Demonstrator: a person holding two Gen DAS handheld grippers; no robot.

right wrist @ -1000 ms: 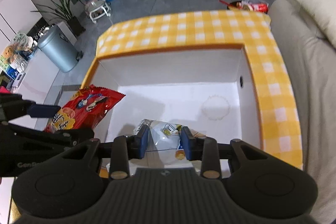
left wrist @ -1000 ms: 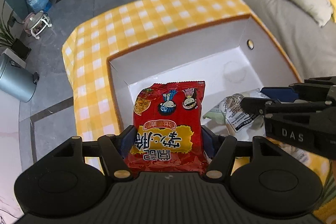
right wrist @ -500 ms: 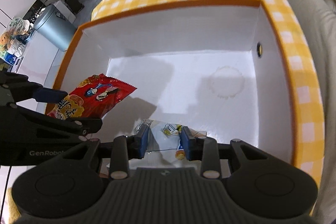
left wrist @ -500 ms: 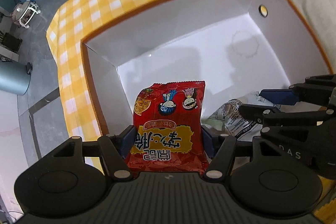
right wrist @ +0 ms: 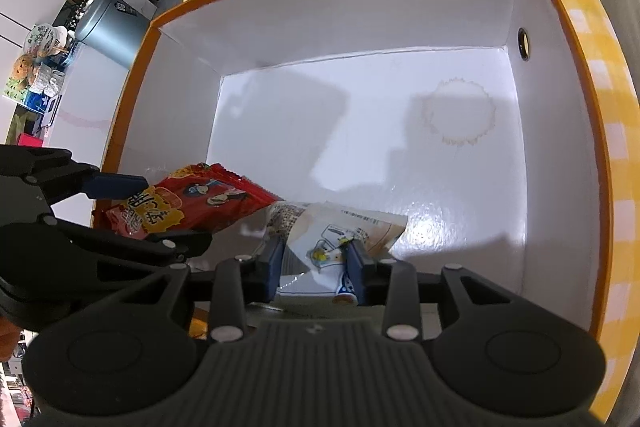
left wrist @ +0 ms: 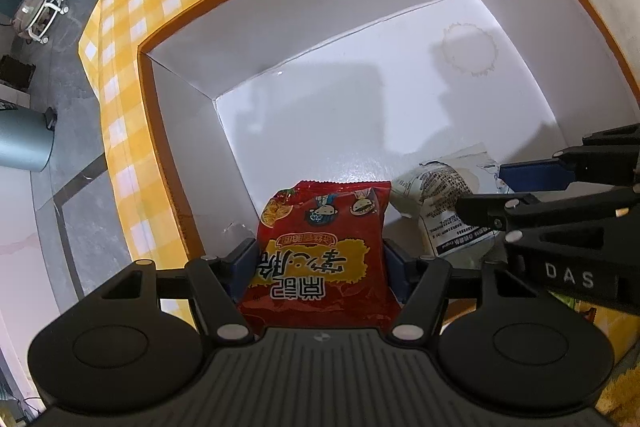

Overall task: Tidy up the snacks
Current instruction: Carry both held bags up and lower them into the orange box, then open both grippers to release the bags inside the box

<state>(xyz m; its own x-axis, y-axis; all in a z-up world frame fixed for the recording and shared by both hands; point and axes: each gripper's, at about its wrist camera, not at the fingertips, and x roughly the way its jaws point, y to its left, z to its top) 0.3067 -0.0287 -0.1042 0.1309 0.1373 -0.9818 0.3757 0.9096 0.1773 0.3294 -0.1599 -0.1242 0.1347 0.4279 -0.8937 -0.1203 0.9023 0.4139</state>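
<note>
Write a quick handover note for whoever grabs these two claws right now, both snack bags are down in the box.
Left claw: closed on the red snack bag, low inside the white box near its left wall.
Right claw: clamped on the white snack bag, just right of the red one.
Done: both bags carried into the box.
Left: neither bag released yet. Probably open both claws, lift out, then fetch any remaining snacks.

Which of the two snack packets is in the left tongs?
The red packet, printed with yellow lettering and cartoon faces, sits in the left tongs. The white packet is pinched by the right tongs.
</note>
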